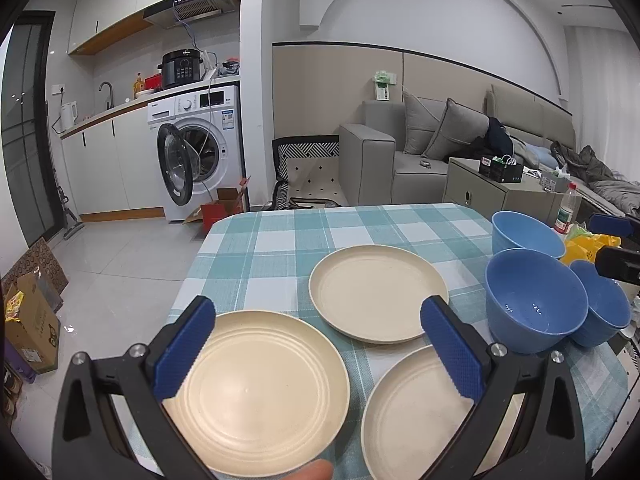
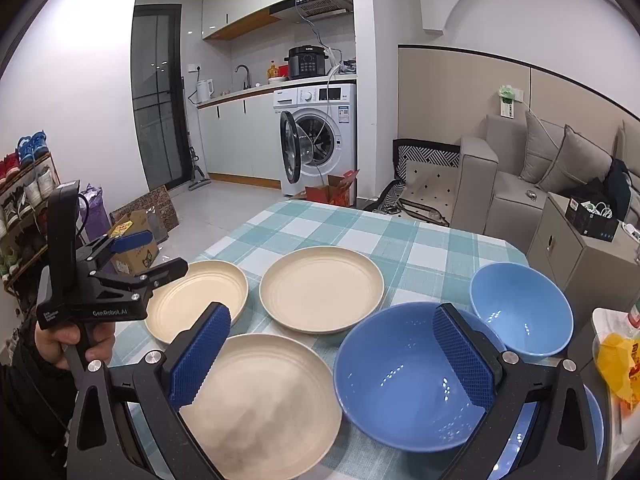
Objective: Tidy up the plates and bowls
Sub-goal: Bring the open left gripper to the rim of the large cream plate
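Note:
Three cream plates lie on the checked tablecloth: a near left plate (image 1: 256, 392) (image 2: 196, 300), a far plate (image 1: 376, 292) (image 2: 322, 288) and a near right plate (image 1: 420, 416) (image 2: 264, 404). Three blue bowls stand at the right: a middle bowl (image 1: 536, 300) (image 2: 404, 376), a far bowl (image 1: 526, 234) (image 2: 520, 308) and a near bowl (image 1: 604, 304), partly hidden. My left gripper (image 1: 318, 350) (image 2: 156, 254) is open and empty above the near left plate. My right gripper (image 2: 334, 356) (image 1: 612, 240) is open and empty, above the near right plate and middle bowl.
The table (image 1: 280, 236) ends near the left plate; floor lies beyond. A yellow bag (image 2: 618, 360) and a bottle (image 1: 568, 208) sit at the table's right edge. A grey cabinet (image 2: 576, 252), sofa and washing machine (image 1: 200, 144) stand behind.

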{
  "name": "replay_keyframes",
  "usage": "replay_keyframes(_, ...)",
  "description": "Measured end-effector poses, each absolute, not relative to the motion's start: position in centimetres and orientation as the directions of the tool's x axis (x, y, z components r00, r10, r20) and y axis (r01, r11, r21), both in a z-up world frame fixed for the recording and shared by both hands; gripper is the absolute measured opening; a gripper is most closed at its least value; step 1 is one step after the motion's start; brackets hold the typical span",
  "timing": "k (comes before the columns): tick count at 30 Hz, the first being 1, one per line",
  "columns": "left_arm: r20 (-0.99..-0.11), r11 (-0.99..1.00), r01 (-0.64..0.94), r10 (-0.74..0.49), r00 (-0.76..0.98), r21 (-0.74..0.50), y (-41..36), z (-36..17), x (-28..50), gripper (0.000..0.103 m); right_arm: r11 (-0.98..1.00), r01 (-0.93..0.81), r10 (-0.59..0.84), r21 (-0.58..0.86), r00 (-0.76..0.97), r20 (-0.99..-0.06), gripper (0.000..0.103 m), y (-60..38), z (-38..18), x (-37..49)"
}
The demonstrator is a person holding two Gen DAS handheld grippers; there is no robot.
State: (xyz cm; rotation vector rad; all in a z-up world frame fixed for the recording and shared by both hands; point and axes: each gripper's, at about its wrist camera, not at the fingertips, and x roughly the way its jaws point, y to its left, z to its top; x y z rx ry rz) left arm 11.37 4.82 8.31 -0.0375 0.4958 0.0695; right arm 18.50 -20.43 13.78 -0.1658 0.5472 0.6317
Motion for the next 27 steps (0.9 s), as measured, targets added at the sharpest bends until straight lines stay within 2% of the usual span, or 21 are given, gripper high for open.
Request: replay_keyframes(27,-0.543,0.998,-0.058,0.044,0.839,-0.008,5.2,8.7,17.5,0.103,0.833,-0.553,0.434,0.013,0.639,-0.636,0.103,-17.8,14.2,26.3)
